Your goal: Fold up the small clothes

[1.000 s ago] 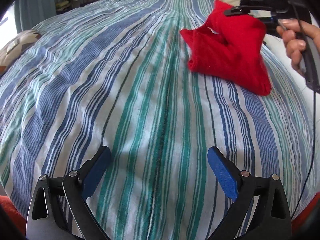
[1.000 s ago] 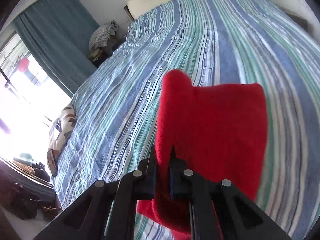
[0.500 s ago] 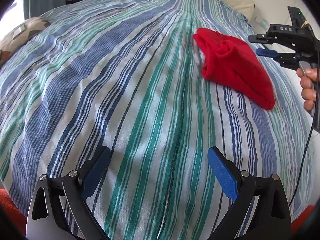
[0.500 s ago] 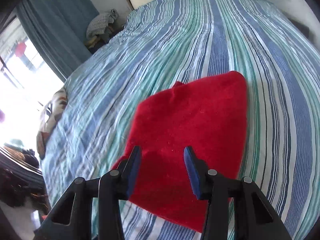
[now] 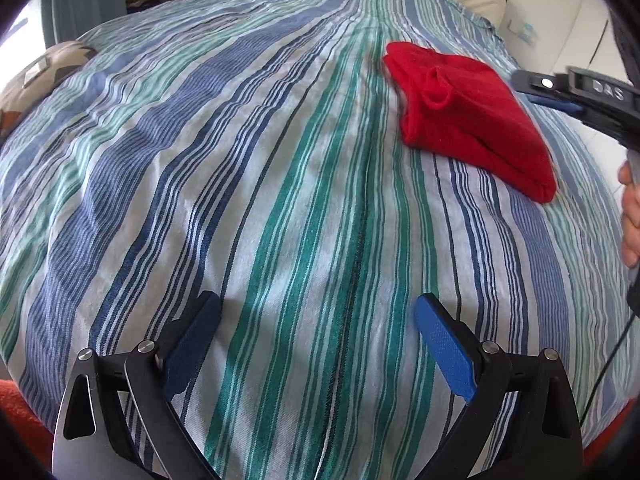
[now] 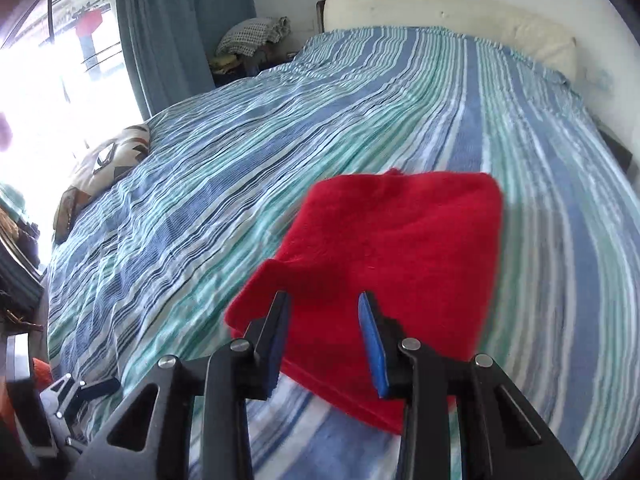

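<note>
Stripes of blue, green and white run all over the bed cover (image 5: 280, 184) under us. Our red cloth (image 5: 468, 120) lies folded on it, at about one o'clock from our left gripper (image 5: 316, 336), well apart from it. That gripper hangs over bare cover with its blue pads far apart and nothing between them. Our right gripper (image 6: 324, 332) sits just behind the near edge of the red cloth (image 6: 396, 248). Its jaws are closing, but nothing is caught between them. A patterned pillow (image 6: 100, 168) rests at nine o'clock, near the blue-green curtain (image 6: 180, 24).
</note>
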Action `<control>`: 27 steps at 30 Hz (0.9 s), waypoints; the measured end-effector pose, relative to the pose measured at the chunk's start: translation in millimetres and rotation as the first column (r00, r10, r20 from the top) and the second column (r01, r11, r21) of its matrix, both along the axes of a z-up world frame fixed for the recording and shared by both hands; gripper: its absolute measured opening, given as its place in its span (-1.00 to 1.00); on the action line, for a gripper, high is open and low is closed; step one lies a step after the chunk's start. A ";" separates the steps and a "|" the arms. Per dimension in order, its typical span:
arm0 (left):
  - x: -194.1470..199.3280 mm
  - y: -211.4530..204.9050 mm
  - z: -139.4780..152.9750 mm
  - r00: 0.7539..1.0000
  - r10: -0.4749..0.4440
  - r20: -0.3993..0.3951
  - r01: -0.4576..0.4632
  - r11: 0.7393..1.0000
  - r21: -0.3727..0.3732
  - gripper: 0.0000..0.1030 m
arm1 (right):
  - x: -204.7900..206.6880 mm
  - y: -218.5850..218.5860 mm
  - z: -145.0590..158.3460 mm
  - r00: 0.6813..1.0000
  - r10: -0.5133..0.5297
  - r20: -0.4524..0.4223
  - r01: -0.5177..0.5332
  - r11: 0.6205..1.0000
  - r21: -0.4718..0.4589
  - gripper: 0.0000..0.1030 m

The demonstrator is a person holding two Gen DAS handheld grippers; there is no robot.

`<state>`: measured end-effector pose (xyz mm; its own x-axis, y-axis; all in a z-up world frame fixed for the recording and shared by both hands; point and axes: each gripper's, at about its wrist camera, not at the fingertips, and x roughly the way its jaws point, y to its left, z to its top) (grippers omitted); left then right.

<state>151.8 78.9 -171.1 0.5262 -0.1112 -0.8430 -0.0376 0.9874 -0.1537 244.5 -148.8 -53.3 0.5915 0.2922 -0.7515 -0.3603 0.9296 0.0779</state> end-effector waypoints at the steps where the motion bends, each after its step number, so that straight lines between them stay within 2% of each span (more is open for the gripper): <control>1: 0.0 0.0 -0.3 1.000 0.001 0.000 -0.001 1.000 0.000 0.91 | -8.3 -13.4 2.4 1.000 -0.020 0.013 0.020 1.000 -0.023 -0.31; 2: -0.2 -0.2 -0.8 1.000 0.001 0.001 -0.001 1.000 0.002 0.91 | -9.1 -19.2 0.4 0.999 -0.035 0.011 0.035 0.999 -0.039 -0.31; 4: -0.6 -1.6 -2.5 1.000 -0.002 0.005 0.002 1.000 0.014 0.92 | -8.7 -37.5 -21.3 0.994 -0.094 -0.054 0.091 0.994 -0.060 -0.31; 7: -3.6 -7.3 -8.0 1.000 -0.021 0.019 0.020 0.999 0.051 0.97 | -0.3 -56.8 -80.0 0.949 -0.157 -0.274 0.152 0.988 -0.038 -0.26; 8: -4.6 -9.6 -9.6 0.999 -0.033 0.026 0.031 0.997 0.069 0.98 | -5.0 -60.5 -85.6 0.948 -0.171 -0.268 0.171 0.985 -0.024 -0.26; 12: -10.5 -15.8 -11.9 0.996 -0.050 0.073 0.041 0.991 0.125 0.99 | -41.1 -63.1 -64.1 0.964 -0.205 -0.169 0.208 0.978 0.000 -0.18; 14: -10.6 -16.2 -12.8 0.995 -0.050 0.083 0.039 0.991 0.130 0.99 | -71.8 -70.2 -52.9 0.965 -0.233 -0.122 0.240 0.970 0.041 0.17; 16: -11.4 -16.2 -13.7 0.994 -0.050 0.094 0.037 0.991 0.130 0.99 | -106.2 -80.5 -50.0 0.958 -0.276 -0.080 0.280 0.959 0.049 0.39; 18: -13.7 -17.1 -14.5 0.992 -0.050 0.114 0.035 0.990 0.137 0.99 | -139.4 -94.1 -57.8 0.932 -0.355 -0.067 0.356 0.934 0.009 0.43; 21: -17.8 -20.7 -17.4 0.987 -0.058 0.150 0.034 0.986 0.160 0.99 | -167.8 -110.7 -82.3 0.885 -0.453 -0.109 0.448 0.891 -0.068 0.54; 23: -21.5 -23.5 -18.6 0.983 -0.066 0.170 0.035 0.983 0.179 0.99 | -179.4 -109.7 -88.1 0.896 -0.438 -0.071 0.433 0.898 -0.077 0.66; 24: -22.2 -24.0 -18.6 0.982 -0.068 0.175 0.035 0.982 0.183 0.99 | -180.4 -103.7 -90.7 0.904 -0.424 -0.051 0.417 0.902 -0.109 0.72; 27: -21.9 -23.5 -18.6 0.983 -0.075 0.170 0.043 0.982 0.185 0.99 | -175.7 -95.7 -98.9 0.914 -0.405 -0.038 0.394 0.905 -0.161 0.90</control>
